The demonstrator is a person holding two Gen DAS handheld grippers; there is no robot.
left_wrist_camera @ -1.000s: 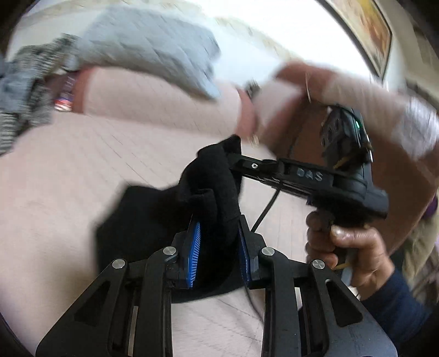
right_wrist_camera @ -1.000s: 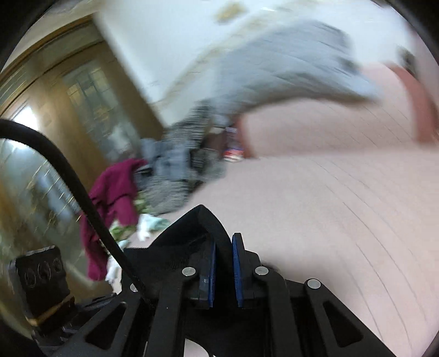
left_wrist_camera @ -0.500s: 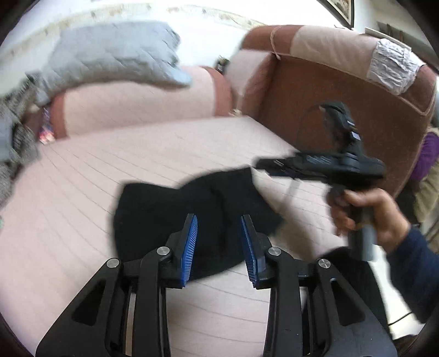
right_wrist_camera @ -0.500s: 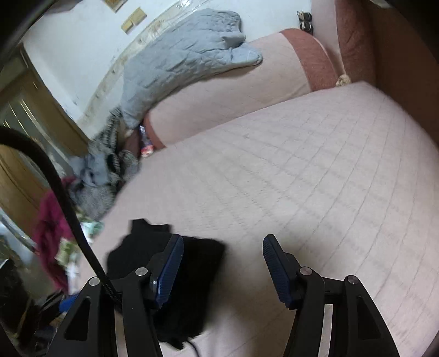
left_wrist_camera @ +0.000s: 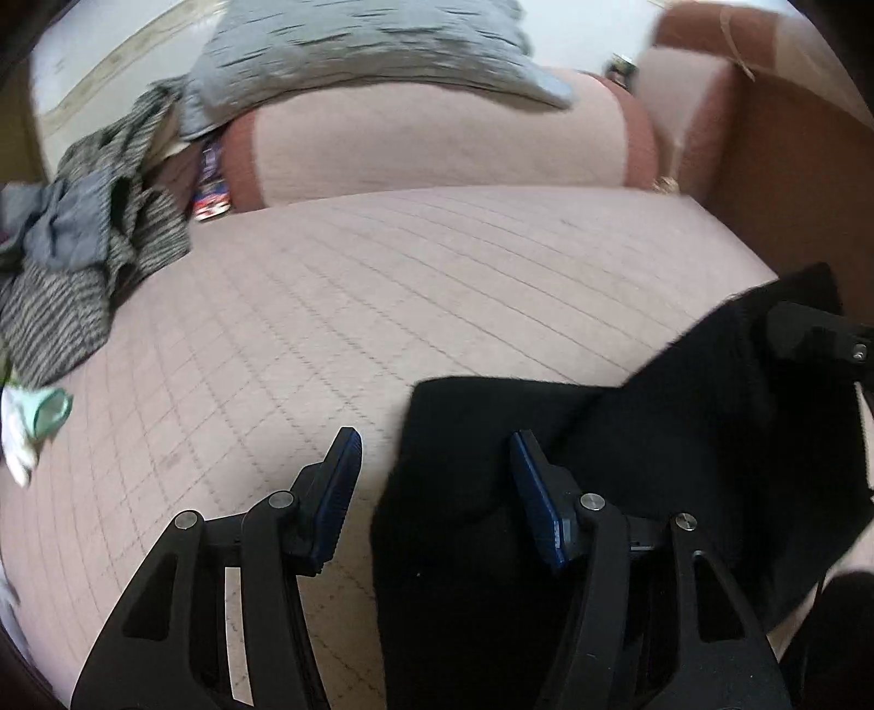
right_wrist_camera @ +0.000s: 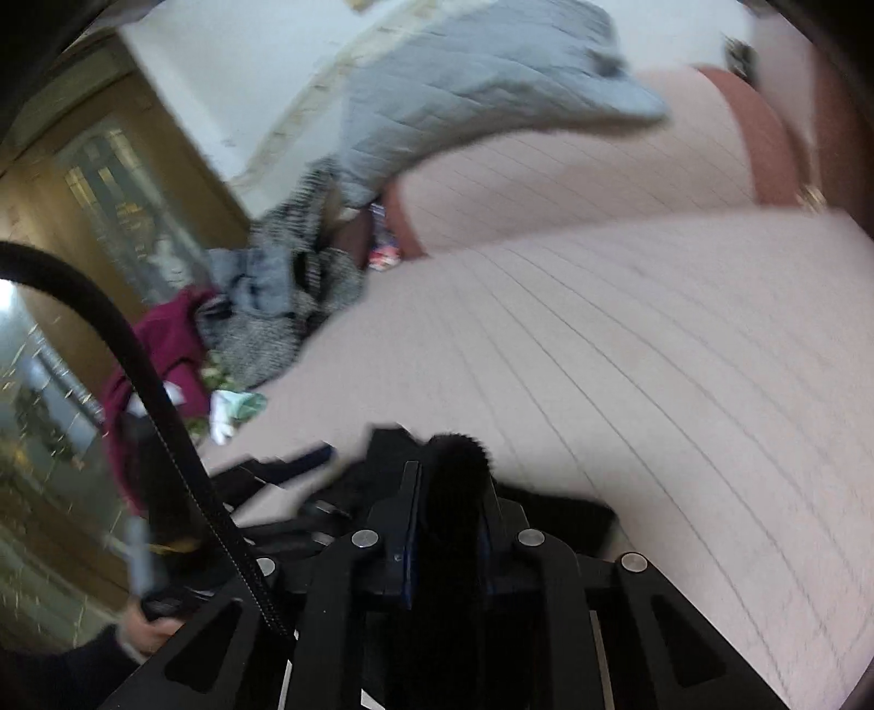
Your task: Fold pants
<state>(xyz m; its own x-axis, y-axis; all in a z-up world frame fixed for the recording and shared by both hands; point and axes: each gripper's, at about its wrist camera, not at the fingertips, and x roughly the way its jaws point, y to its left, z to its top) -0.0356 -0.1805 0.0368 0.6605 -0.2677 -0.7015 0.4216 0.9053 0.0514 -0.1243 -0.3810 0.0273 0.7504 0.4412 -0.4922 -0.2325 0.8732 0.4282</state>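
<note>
The black pants (left_wrist_camera: 628, 459) lie bunched on the pink quilted sofa seat (left_wrist_camera: 382, 306) at lower right in the left wrist view. My left gripper (left_wrist_camera: 437, 480) is open, its jaws wide apart over the pants' left edge, with the fabric passing under the right finger (left_wrist_camera: 538, 513). My right gripper (right_wrist_camera: 445, 491) is shut on a fold of the black pants (right_wrist_camera: 456, 464), which stick up between the pads. The right gripper's tip (left_wrist_camera: 814, 338) shows at the far right of the left wrist view, against the raised edge of the pants.
A grey quilted blanket (left_wrist_camera: 371, 49) drapes over the sofa back. A pile of grey and striped clothes (left_wrist_camera: 93, 240) lies at the seat's left end, with a maroon garment (right_wrist_camera: 164, 349) beyond. A brown armrest (left_wrist_camera: 792, 164) rises at right. A black cable (right_wrist_camera: 136, 371) crosses the right wrist view.
My right gripper went from open above the pants to shut on a fold of them. My left gripper stayed open and shifted left, so the pants now lie toward its right.
</note>
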